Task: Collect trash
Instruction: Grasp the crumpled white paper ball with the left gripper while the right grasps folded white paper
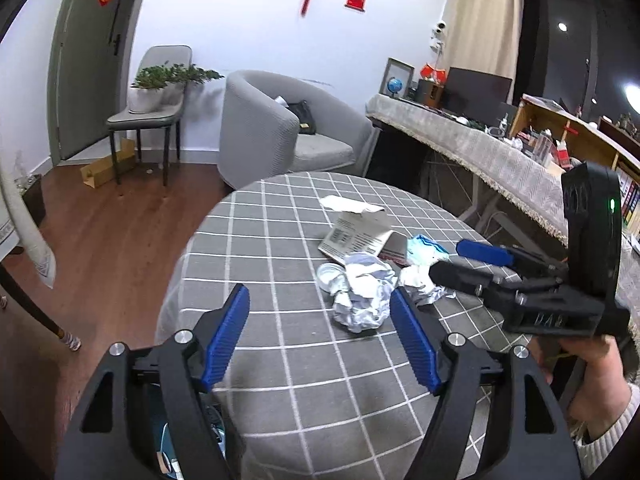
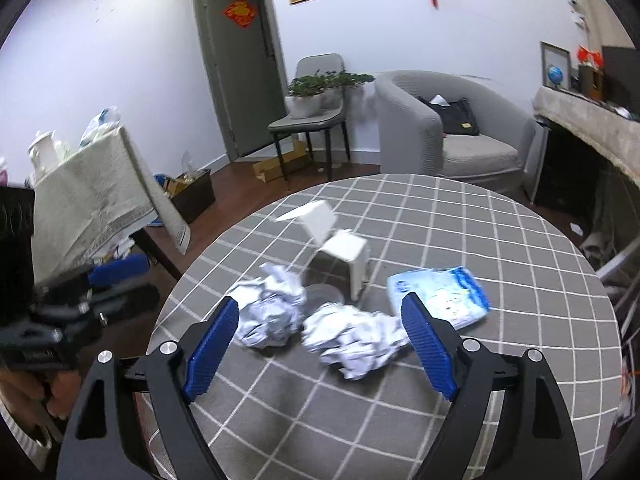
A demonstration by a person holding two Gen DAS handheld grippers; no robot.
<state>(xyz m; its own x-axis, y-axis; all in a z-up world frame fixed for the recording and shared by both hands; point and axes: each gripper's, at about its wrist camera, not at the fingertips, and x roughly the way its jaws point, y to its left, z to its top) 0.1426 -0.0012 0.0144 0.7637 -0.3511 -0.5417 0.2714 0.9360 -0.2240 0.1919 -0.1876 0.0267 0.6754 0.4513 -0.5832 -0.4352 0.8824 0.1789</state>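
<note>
Trash lies on a round table with a grey checked cloth [image 1: 280, 248]. In the left wrist view a crumpled white paper ball [image 1: 362, 296] lies just ahead of my open, empty left gripper [image 1: 320, 304]; behind it are an open white carton [image 1: 356, 232], a clear plastic lid [image 1: 330, 274] and a blue-white wrapper [image 1: 424, 246]. My right gripper [image 1: 456, 260] comes in from the right over a second paper ball [image 1: 420, 286]. In the right wrist view my open right gripper [image 2: 320, 312] hangs over two paper balls [image 2: 272, 308] [image 2: 356, 338], with the carton [image 2: 340, 256] and wrapper [image 2: 440, 296] beyond.
A grey armchair [image 1: 280, 132] and a chair holding potted plants [image 1: 156, 88] stand beyond the table. A long cloth-covered desk [image 1: 480, 148] runs along the right. A draped table [image 2: 92, 196] and a dark bin [image 2: 192, 196] stand to the left. The floor is wood.
</note>
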